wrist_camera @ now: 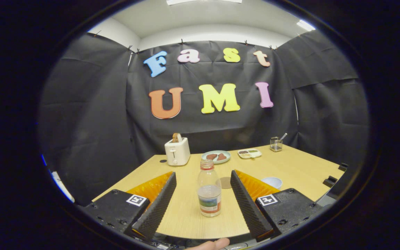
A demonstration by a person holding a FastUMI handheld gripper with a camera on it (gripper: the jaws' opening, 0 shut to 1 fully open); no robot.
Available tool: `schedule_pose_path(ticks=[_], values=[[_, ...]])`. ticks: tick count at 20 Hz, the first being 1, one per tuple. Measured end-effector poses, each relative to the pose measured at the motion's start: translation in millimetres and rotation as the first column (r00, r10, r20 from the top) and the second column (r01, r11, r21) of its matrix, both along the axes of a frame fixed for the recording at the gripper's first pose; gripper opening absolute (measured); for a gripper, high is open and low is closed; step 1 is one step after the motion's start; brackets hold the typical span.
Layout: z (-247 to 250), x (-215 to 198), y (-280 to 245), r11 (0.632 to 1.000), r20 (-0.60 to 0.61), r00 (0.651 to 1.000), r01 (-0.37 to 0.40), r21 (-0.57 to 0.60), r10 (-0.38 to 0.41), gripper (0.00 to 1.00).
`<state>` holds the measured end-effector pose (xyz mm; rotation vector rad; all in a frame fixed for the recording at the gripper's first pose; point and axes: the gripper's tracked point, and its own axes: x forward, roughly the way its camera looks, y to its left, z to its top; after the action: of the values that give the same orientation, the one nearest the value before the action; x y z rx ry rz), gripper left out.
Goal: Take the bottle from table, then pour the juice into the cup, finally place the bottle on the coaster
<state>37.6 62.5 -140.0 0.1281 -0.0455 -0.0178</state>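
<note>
A clear plastic bottle [209,189] with a little liquid and a label stands upright on the wooden table [300,166], without a cap. It is between my two fingers, with a gap on each side. My gripper [203,177] is open. A round brown coaster [225,182] lies just behind the bottle, partly hidden by it. A small pale cup [272,182] sits on the table beyond my right finger [247,201].
At the back of the table stand a white toaster [177,151] with bread in it, a plate with food [216,157], a small divided dish [249,153] and a glass holder with a utensil [276,144]. A fingertip [211,244] shows below the table's near edge.
</note>
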Motion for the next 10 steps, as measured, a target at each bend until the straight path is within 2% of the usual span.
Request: schedule_pose_path(ticks=[4,10], values=[[-18,15,1,0.999,0.034,0.999,0.003,-0.041,-0.002,1.00],[-59,51,-4,1.000,0.018,1.000,-0.005,0.017,0.005,1.00]])
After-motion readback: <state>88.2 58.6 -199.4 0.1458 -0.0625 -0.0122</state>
